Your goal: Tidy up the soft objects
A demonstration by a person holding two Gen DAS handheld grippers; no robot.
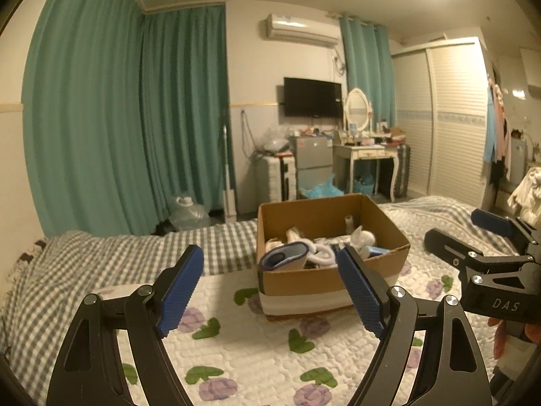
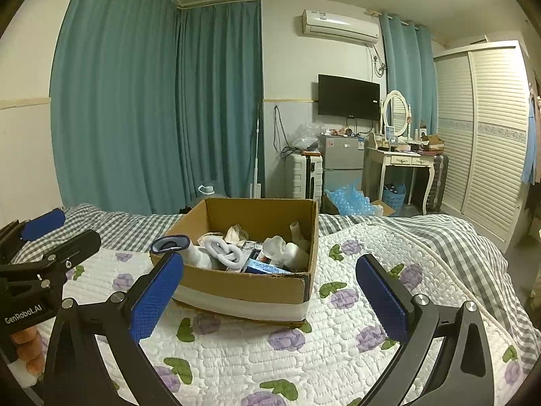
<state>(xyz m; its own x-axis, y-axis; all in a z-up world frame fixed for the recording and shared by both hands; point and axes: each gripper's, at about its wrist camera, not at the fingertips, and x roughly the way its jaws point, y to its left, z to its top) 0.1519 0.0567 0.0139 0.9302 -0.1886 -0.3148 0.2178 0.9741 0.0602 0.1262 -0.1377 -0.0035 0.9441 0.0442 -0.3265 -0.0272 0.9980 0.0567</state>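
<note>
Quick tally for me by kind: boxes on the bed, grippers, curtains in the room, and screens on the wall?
Boxes: 1, the cardboard box on the quilt, holding soft items.
Grippers: 2, left gripper and right gripper, both open and empty.
Curtains: 2, a wide corner curtain and a narrow curtain.
Screens: 1, the TV.
Total: 6

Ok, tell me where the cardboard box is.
The cardboard box sits on the floral quilt, centre of both views, just ahead of both open grippers.

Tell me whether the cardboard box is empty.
Not empty. The cardboard box stands open on the bed with white soft items piled inside.
</note>
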